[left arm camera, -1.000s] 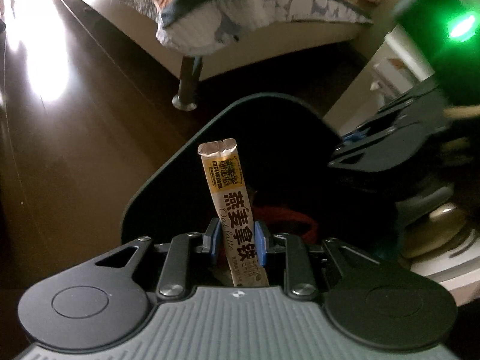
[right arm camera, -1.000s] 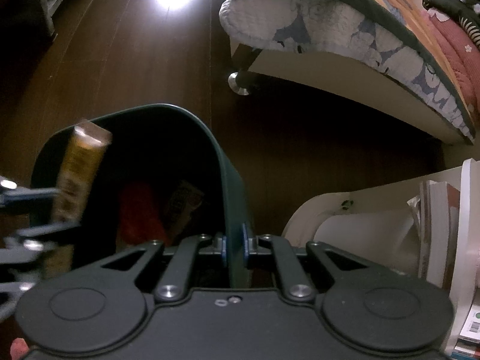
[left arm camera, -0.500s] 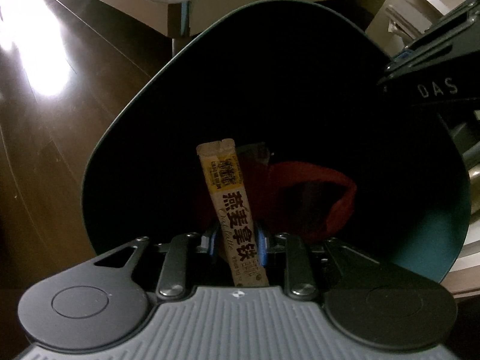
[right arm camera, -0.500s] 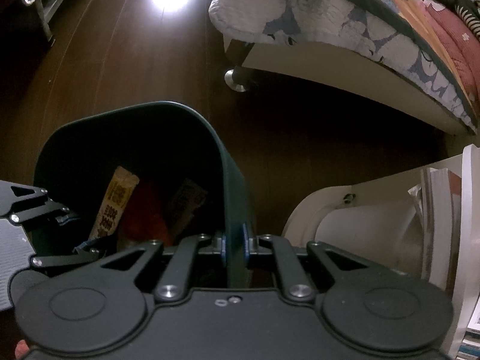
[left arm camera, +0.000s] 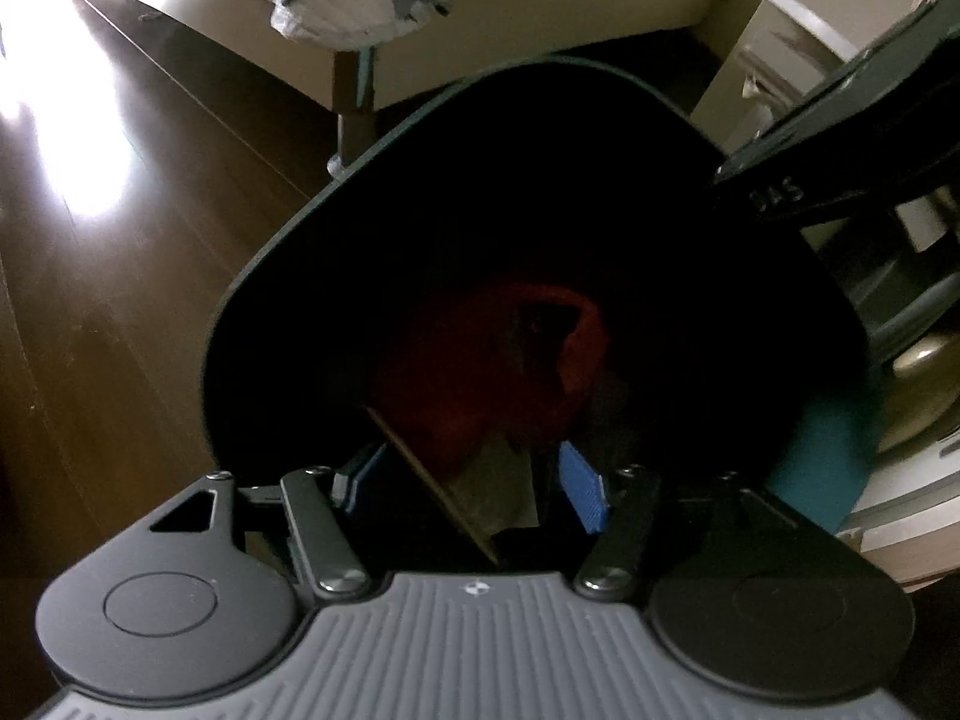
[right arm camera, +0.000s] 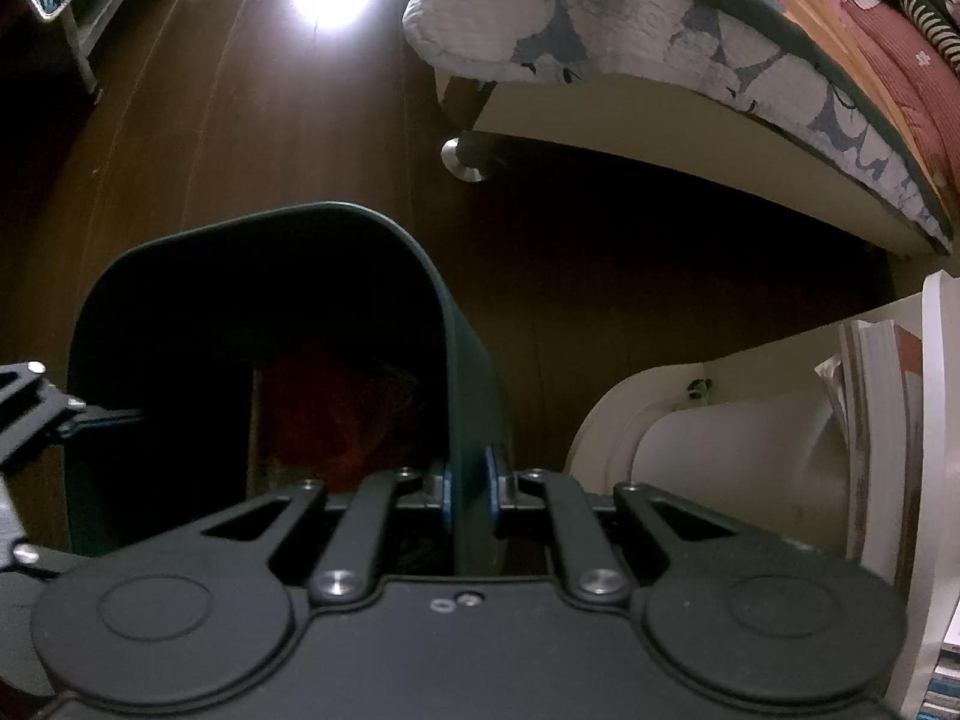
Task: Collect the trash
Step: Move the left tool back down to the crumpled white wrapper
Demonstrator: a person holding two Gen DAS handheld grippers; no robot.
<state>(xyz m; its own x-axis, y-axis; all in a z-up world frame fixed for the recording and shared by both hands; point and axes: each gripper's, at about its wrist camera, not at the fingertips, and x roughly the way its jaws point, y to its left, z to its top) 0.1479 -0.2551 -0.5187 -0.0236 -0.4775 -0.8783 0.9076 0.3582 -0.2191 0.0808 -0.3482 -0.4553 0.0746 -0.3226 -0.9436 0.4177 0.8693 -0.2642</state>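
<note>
Over the bin [left arm camera: 270,276], our left gripper [left arm camera: 474,480] is opening its jaws; the sachet [left arm camera: 480,486], pinched a second ago, now tilts loose between the pads, dropping inside. Our right gripper [right arm camera: 468,489] stays clamped on the bin's wall. One piece collected.

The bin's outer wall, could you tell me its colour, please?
Dark teal bin, clearest in the right wrist view.
</note>
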